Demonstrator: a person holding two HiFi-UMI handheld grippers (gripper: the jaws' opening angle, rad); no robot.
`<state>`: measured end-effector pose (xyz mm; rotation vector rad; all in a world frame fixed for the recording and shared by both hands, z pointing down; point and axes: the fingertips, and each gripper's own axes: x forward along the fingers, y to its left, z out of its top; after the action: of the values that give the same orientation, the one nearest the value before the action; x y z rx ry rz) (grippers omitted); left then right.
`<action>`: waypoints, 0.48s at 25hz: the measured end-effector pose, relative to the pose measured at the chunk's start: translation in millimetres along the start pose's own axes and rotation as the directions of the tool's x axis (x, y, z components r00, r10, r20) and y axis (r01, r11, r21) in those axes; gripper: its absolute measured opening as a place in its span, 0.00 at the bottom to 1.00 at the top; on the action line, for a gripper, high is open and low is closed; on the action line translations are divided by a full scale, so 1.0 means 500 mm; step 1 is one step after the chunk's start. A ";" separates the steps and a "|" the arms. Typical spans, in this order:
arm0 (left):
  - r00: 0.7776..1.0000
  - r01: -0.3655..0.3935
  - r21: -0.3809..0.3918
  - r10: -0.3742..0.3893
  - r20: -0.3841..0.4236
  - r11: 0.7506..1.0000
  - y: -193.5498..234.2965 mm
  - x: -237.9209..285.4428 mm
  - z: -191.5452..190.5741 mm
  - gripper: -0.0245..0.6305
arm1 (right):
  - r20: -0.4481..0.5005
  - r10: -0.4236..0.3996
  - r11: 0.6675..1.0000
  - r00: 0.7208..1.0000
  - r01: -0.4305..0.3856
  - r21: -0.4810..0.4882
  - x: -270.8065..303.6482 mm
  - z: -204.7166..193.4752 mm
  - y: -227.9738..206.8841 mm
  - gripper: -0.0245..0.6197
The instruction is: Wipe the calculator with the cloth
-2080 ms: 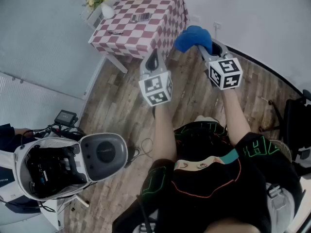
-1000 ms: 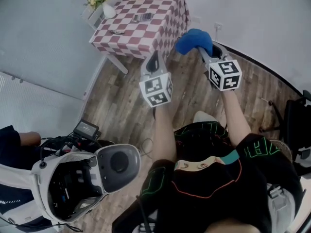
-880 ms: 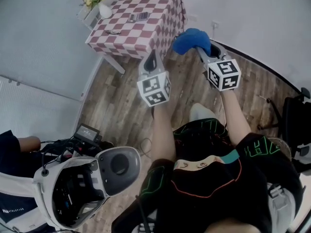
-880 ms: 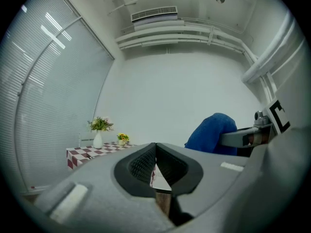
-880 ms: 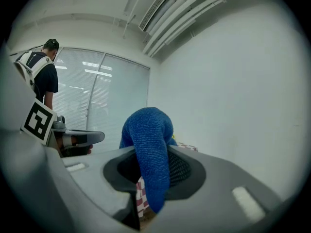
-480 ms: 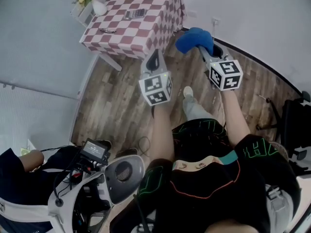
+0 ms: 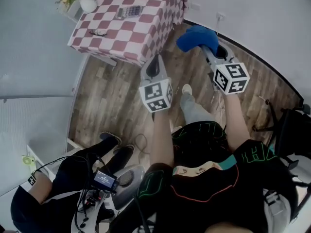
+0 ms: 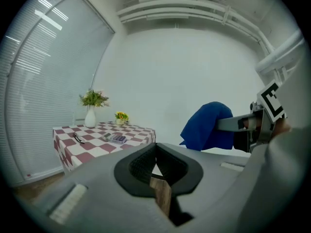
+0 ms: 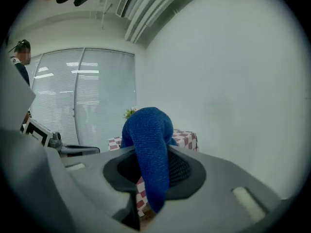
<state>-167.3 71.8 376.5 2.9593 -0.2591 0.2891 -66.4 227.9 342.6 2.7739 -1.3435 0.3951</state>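
The calculator (image 7: 129, 11) lies on a red-and-white checkered table (image 7: 146, 38), far ahead of both grippers; it also shows small in the left gripper view as the calculator (image 8: 116, 138). My right gripper (image 7: 206, 45) is shut on a blue cloth (image 7: 196, 37), which bulges out above its jaws as the blue cloth (image 9: 148, 144). My left gripper (image 7: 154, 63) is held over the wooden floor, short of the table, shut with nothing in it. In its own view the left gripper (image 8: 156, 161) has the cloth (image 8: 208, 126) at its right.
A white vase with flowers (image 7: 86, 3) and a small dark object (image 7: 97, 32) share the table. Another person with camera gear (image 7: 104, 181) crouches at the lower left. A black chair (image 7: 291, 130) stands at the right. White walls enclose the wooden floor.
The table has come closer in view and shifted left. The other person's white rig has slid down and out at the lower left. Both grippers keep their pose and the cloth stays gripped.
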 end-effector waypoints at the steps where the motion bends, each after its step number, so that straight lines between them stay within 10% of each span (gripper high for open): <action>1: 1.000 -0.009 -0.006 0.009 -0.017 1.000 0.008 0.024 -0.009 0.05 | -0.012 0.002 1.000 1.000 -0.002 0.011 0.021 -0.009 -0.015 0.20; 12: 0.994 -0.034 0.015 0.036 -0.104 0.999 0.014 0.279 0.000 0.05 | -0.069 0.025 0.995 0.997 -0.018 0.098 0.223 -0.020 -0.189 0.20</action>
<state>-33.6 43.2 405.9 2.9433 -0.2972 0.4499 71.0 203.1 386.9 2.7949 -1.3756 0.5687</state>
